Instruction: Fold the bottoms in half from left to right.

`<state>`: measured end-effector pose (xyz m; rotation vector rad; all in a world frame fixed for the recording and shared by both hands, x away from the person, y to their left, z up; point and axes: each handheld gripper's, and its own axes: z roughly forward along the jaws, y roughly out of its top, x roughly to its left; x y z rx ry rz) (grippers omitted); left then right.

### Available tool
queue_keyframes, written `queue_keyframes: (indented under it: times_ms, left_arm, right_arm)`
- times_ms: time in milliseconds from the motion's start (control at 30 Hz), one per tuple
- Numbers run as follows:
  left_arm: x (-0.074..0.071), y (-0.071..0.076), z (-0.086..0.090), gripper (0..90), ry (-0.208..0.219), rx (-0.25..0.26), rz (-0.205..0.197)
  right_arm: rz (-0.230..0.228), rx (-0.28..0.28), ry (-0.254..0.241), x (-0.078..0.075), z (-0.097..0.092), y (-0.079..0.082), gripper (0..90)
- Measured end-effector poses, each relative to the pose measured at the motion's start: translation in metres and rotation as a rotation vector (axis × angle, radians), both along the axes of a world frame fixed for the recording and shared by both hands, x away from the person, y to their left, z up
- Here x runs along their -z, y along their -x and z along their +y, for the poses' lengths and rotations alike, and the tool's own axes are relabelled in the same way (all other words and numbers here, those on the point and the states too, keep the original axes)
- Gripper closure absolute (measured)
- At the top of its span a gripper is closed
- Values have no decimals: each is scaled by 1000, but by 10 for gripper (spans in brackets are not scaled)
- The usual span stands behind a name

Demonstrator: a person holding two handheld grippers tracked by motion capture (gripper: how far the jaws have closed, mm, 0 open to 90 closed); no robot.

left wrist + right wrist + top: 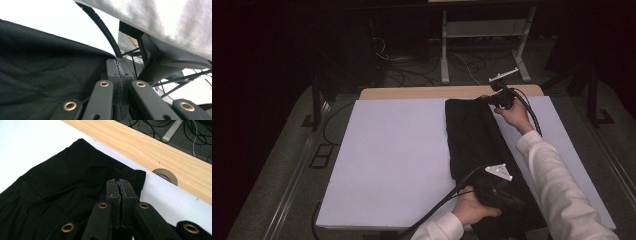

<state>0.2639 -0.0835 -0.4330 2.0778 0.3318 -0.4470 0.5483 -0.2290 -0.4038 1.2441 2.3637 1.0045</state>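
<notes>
A black garment (pixel 472 135) lies folded in a long strip on the right half of a white sheet (pixel 397 150). My left gripper (pixel 518 202) is at the garment's near end, jaws shut; in the left gripper view the cloth (pixel 37 75) rises to the closed tips of the left gripper (pixel 117 62) and looks pinched there. My right gripper (pixel 493 98) is at the far end. In the right gripper view the right gripper (pixel 119 183) is shut, with a bunched fold of the garment (pixel 62 182) at its tips near the far corner.
The white sheet covers a wooden table whose bare edge (pixel 422 92) (pixel 150 147) shows at the back, with a round cable hole (pixel 165 175) in it. A white sleeve (pixel 162 20) crosses above the left gripper. Cables (pixel 412 70) and a metal stand (pixel 444 50) are on the floor beyond.
</notes>
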Motion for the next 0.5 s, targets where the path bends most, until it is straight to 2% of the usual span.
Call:
queue_keyframes:
  times_ms: [133,267,500]
  left_arm:
    - [3,-3,-8,889,6,-2,12]
    - [9,-6,-14,889,16,-5,33]
    - [16,-9,-22,889,23,-11,48]
  right_arm:
    - [-1,-6,4,2,0,-1,867]
    - [-1,-20,29,4,-1,-1,867]
    - [4,-21,24,6,-5,-2,867]
